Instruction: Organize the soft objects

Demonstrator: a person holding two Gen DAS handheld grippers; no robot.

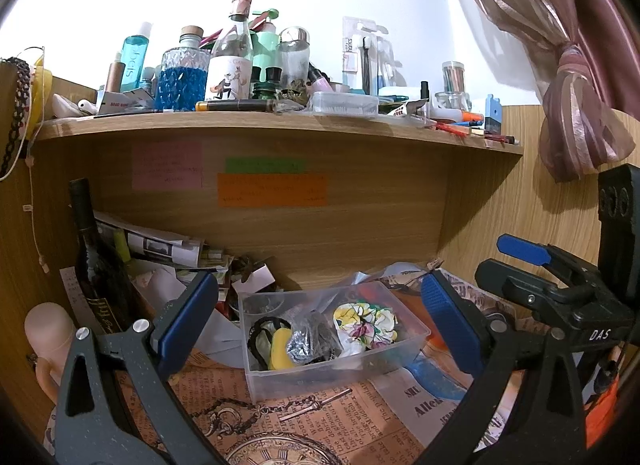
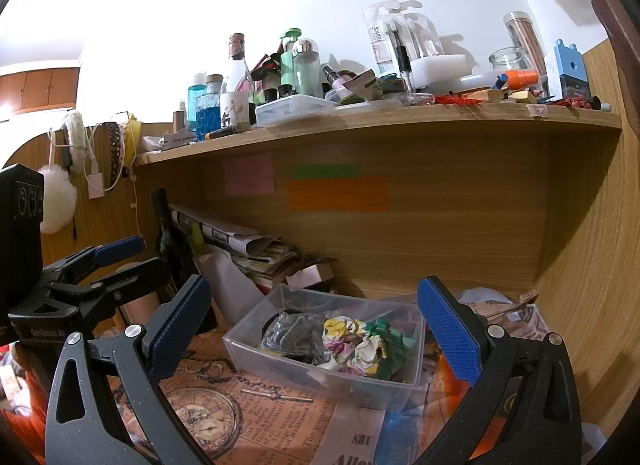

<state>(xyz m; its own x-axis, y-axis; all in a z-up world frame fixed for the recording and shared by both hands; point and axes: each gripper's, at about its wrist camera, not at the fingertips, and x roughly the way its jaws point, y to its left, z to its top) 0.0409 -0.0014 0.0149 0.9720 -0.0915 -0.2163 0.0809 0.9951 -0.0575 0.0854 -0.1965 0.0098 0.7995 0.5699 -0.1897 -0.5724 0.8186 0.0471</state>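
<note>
A clear plastic box [image 1: 416, 331] [image 2: 236, 339] sits on the printed paper of the desk. It holds a floral scrunchie [image 1: 366, 323] [image 2: 354, 341], a grey sparkly scrunchie [image 1: 306, 337] [image 2: 290, 331], a yellow piece [image 1: 280, 347] and black hair ties [image 1: 262, 329]. My left gripper [image 1: 320, 317] stands open in front of the box with nothing between its blue pads. My right gripper [image 2: 316, 325] is also open and empty, facing the same box. The right gripper's body [image 1: 560, 289] shows at the right of the left wrist view. The left gripper's body [image 2: 80, 277] shows at the left of the right wrist view.
A dark wine bottle [image 1: 98, 261] and stacked papers [image 1: 160, 249] fill the nook's left. A crowded shelf [image 1: 280, 125] of bottles overhangs the box. A blue comb [image 1: 430, 379] lies right of the box. A pink curtain [image 1: 576, 105] hangs right. A white fluffy puff [image 2: 58, 197] hangs on the left wall.
</note>
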